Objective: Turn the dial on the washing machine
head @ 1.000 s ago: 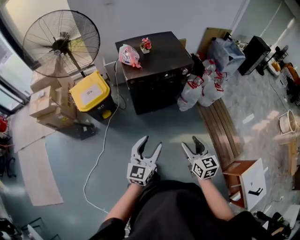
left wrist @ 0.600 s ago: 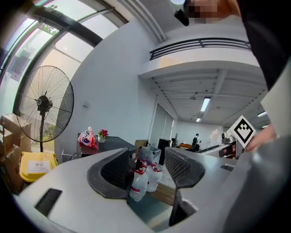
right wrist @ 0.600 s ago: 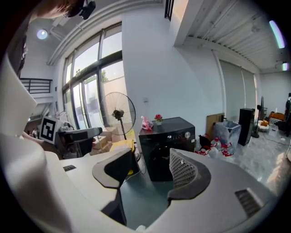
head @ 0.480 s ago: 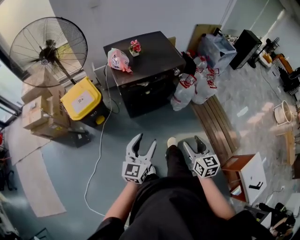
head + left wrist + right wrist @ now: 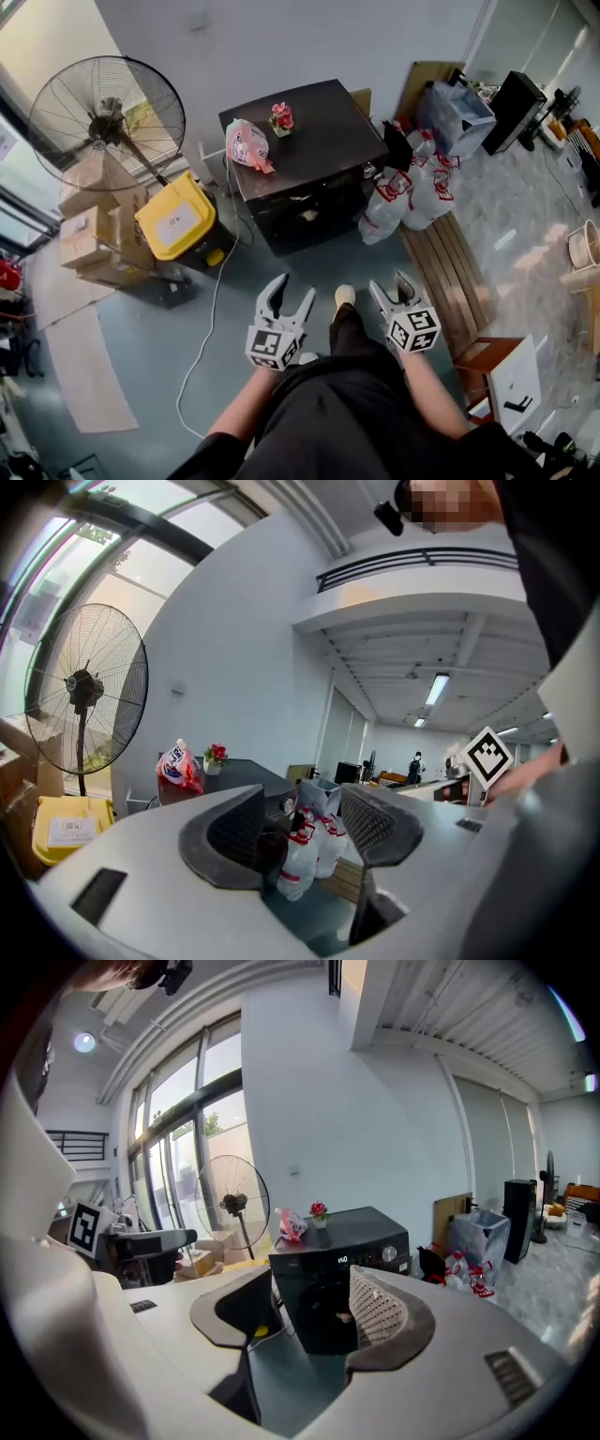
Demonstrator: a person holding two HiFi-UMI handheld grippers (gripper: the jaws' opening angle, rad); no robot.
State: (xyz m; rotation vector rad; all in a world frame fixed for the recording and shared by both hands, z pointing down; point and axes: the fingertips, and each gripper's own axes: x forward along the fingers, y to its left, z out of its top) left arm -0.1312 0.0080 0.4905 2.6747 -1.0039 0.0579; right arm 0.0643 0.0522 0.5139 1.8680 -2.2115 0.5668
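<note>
The black washing machine (image 5: 302,139) stands against the far wall, its dark door (image 5: 309,214) facing me. In the right gripper view its silver dial (image 5: 389,1254) sits at the right end of the control panel. Both grippers hang low in front of my body, well short of the machine. My left gripper (image 5: 294,291) is open and empty, and so is my right gripper (image 5: 389,284). The left gripper (image 5: 300,808) looks past the machine's right corner; the right gripper (image 5: 314,1288) looks straight at the door.
A pink bag (image 5: 246,142) and a small flower pot (image 5: 280,116) sit on the machine. To its left are a yellow bin (image 5: 178,214), cardboard boxes (image 5: 89,230) and a standing fan (image 5: 98,112). White bags (image 5: 412,187) and a wooden bench (image 5: 441,272) lie right. A white cable (image 5: 208,300) crosses the floor.
A leg and a pale shoe have come forward between the grippers as the person steps toward the machine. Both grippers remain open and keep their place in front of the body.
</note>
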